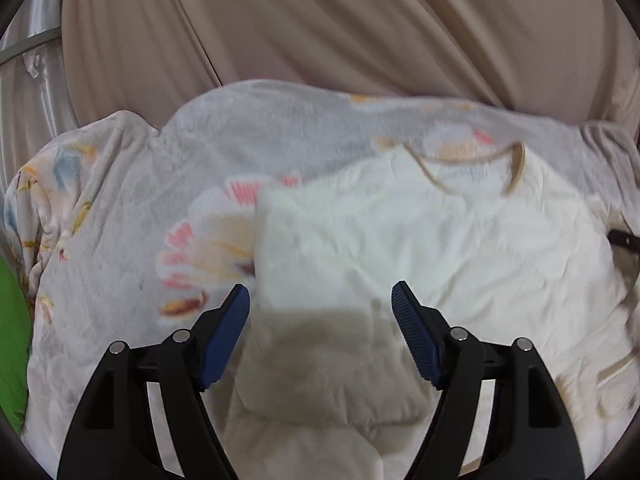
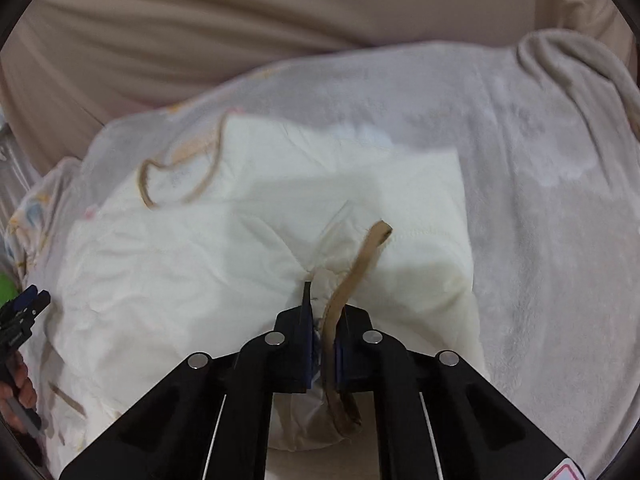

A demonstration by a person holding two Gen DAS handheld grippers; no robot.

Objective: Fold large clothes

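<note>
The bed is covered by a flowered blanket (image 1: 120, 240), and on it lies the cream shirt (image 1: 460, 248) with its tan-trimmed neckline (image 1: 516, 164) at the far end from both tools. From how it lies, the folding looks partly done: ahead of the left tool one side already seems turned in, leaving a straight edge, and ahead of the right tool a squared-off flap lies over the body. The final folds into a compact stack look still to come, though blur hides the near hem.

The left tool (image 1: 320, 300) hovers just above the near part of the shirt, its blue pads (image 1: 224, 340) spread wide and holding nothing. The right tool (image 2: 322, 320) is pinched narrow on a bunched bit of shirt and its tan trim strip (image 2: 360, 268), which curls away beyond the tips. It points low along the cloth.
</note>
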